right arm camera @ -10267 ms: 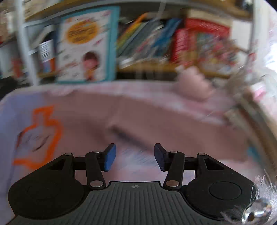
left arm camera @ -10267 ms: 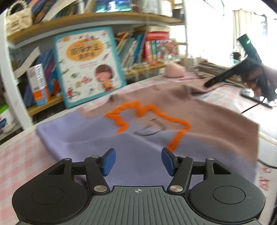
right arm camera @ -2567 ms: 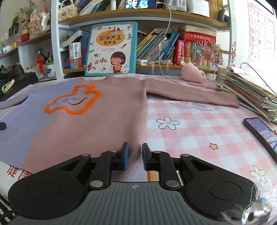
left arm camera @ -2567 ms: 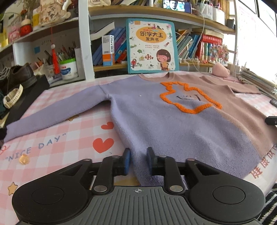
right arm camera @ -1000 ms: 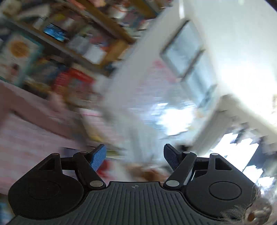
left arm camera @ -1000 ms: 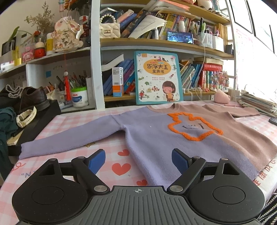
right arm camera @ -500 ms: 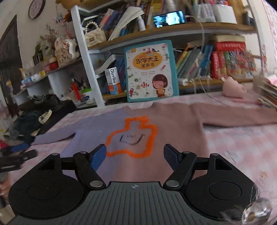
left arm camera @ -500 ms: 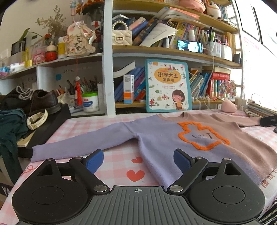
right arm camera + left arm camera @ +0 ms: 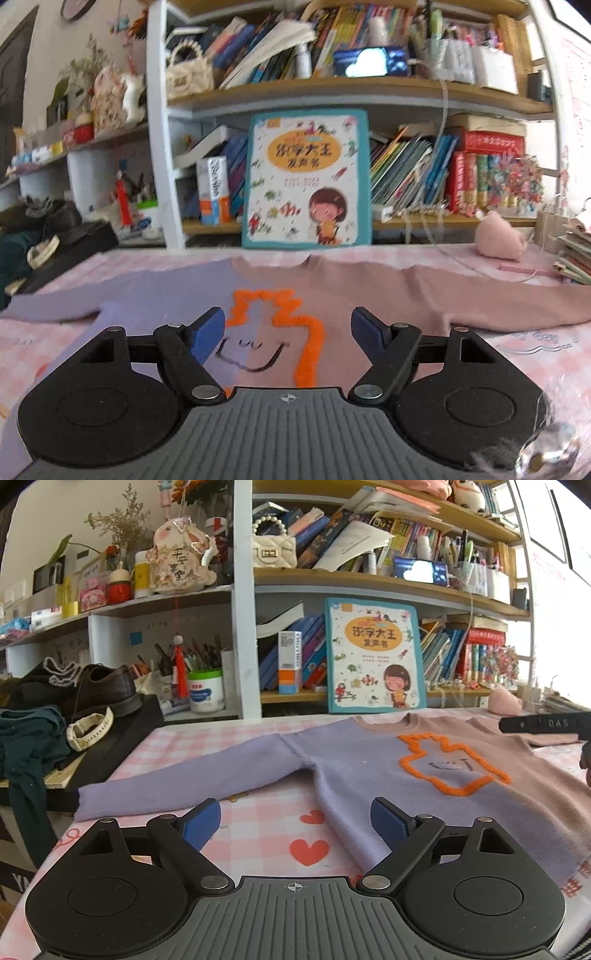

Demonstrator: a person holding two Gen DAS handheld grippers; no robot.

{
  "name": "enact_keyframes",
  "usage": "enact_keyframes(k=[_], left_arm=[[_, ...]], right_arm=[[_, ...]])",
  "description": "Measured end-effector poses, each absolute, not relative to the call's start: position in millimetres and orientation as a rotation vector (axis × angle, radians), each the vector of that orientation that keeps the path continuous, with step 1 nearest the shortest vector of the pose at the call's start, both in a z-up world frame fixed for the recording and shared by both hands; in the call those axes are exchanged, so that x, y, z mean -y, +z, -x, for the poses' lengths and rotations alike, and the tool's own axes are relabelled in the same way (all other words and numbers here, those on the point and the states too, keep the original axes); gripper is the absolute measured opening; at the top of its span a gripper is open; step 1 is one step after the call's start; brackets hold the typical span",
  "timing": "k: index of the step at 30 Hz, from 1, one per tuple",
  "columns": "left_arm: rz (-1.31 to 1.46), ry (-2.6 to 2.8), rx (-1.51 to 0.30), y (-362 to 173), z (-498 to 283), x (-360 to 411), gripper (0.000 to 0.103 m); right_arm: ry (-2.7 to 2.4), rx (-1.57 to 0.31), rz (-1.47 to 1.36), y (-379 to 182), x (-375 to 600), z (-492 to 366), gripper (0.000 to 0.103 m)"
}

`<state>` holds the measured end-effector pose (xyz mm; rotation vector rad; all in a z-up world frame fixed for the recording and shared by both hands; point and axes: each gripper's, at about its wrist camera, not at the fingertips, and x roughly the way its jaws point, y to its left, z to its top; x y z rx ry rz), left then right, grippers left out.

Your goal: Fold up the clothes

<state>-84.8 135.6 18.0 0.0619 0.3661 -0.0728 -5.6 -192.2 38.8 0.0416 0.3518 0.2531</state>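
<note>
Two sets of tongs hang above one sweater (image 9: 369, 771), which lies flat and face up on the pink checked surface (image 9: 266, 812), collar toward the far bookshelf (image 9: 243, 590).

At far left in the left wrist view, a dark garment (image 9: 26, 746) is heaped beside a black box (image 9: 110, 738) that carries a brown shoe (image 9: 103, 690) and a pale wristband (image 9: 88, 729). Next comes the sweater's lilac sleeve (image 9: 184, 775), stretched out leftward with its cuff near the surface's left edge. The left tongs (image 9: 295, 821) hover over the near left part of the surface, their blue pads wide apart and gripping nothing; between them show printed hearts and the lilac hem side of the sweater. Right of that, the chest bears an orange outline (image 9: 454, 768) with a small smiling face inside, where lilac meets dusty pink. At the right edge of this view a black bar of the other tool juts in.

In the right wrist view, the right tongs (image 9: 288, 330) sit over the sweater's middle, jaws opening and clamped on nothing, the orange outline (image 9: 288, 314) showing between them. A picture book (image 9: 306, 181) stands upright just behind the collar. Farther right, the pink sleeve (image 9: 480, 295) runs out across the surface, a pink plush toy (image 9: 498, 240) lies beyond it, and a stack of books (image 9: 576, 258) sits at the far right edge.
</note>
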Motion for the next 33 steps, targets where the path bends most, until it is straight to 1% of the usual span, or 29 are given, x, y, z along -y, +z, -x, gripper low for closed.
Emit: enact_keyframes(k=[7,11,15,23,27,33], left_arm=[[-0.098,0.041,-0.387,14,63,-153,0.091],[-0.118,0.1,-0.371,13,60,-161,0.091],[-0.121,0.144,-0.369,11,60,-172,0.092],[-0.089,0.211,-0.371,8,61,-193,0.092],[-0.084,0.226,-0.37,7,60,-196,0.092],[-0.101,0.222,-0.369,5,59,-195,0.093]], right_arm=[[0.292,-0.379,-0.002,26,168,4,0.074],[0.318,-0.383,0.007,21,157,7,0.078],[0.337,-0.383,0.056,20,145,8,0.079],[0.34,-0.37,0.055,20,141,12,0.083],[0.346,-0.371,0.058,20,140,14,0.083],[0.354,-0.378,0.066,20,138,14,0.087]])
